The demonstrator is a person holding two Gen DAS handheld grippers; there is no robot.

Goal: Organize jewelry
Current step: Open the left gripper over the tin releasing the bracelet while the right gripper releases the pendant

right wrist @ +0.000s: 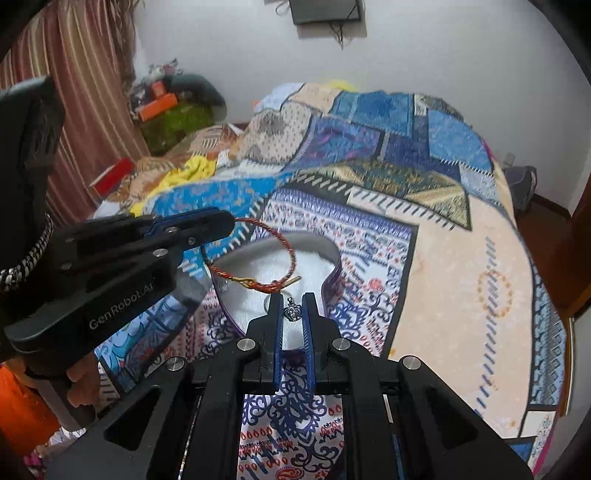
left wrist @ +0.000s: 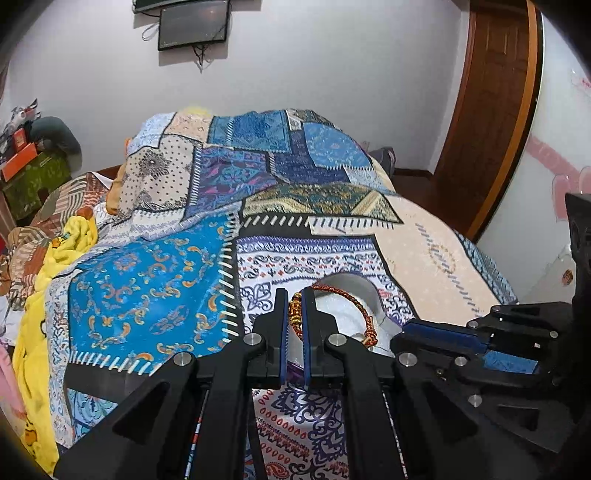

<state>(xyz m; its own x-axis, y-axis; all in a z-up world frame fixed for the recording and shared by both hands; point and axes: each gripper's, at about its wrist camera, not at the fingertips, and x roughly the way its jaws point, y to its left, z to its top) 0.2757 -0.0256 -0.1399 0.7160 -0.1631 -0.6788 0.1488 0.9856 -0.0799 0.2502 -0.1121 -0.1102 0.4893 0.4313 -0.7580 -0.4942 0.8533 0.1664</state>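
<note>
- Bracelet [left wrist: 352,302], a red braided cord with gold beads, hangs over the open jewelry box [left wrist: 364,291]; its beaded section sits pinched between the blue pads of the left gripper [left wrist: 295,299], whose fingers are nearly together around it.
- From the right wrist view the same bracelet [right wrist: 286,245] loops out from the left gripper [right wrist: 221,223] tip, curving down so that its knotted part and gold-coloured ends lie just above the box's white lining [right wrist: 266,277].
- Box [right wrist: 332,254] has a curved, heart-like outline with a grey inner wall and a purple outer edge; it rests on the patchwork bedspread [right wrist: 443,277], directly in front of both grippers.
- Right gripper [right wrist: 293,301] points at the near edge of the box, its fingers close together, with a small silver crown-shaped charm [right wrist: 293,313] clamped between the pads near their tips.
- In the left wrist view the right gripper [left wrist: 402,330] comes in from the right side, its tip just beside the box's near right edge; the charm cannot be made out from there.
- Bedspread [left wrist: 155,288] is a patchwork of blue, cream and teal prints; a yellow blanket [left wrist: 33,332] lies crumpled along its left side.
- On the white wall behind the bed hangs a dark screen [left wrist: 194,24], and a brown wooden door [left wrist: 491,110] stands at the right.
</note>
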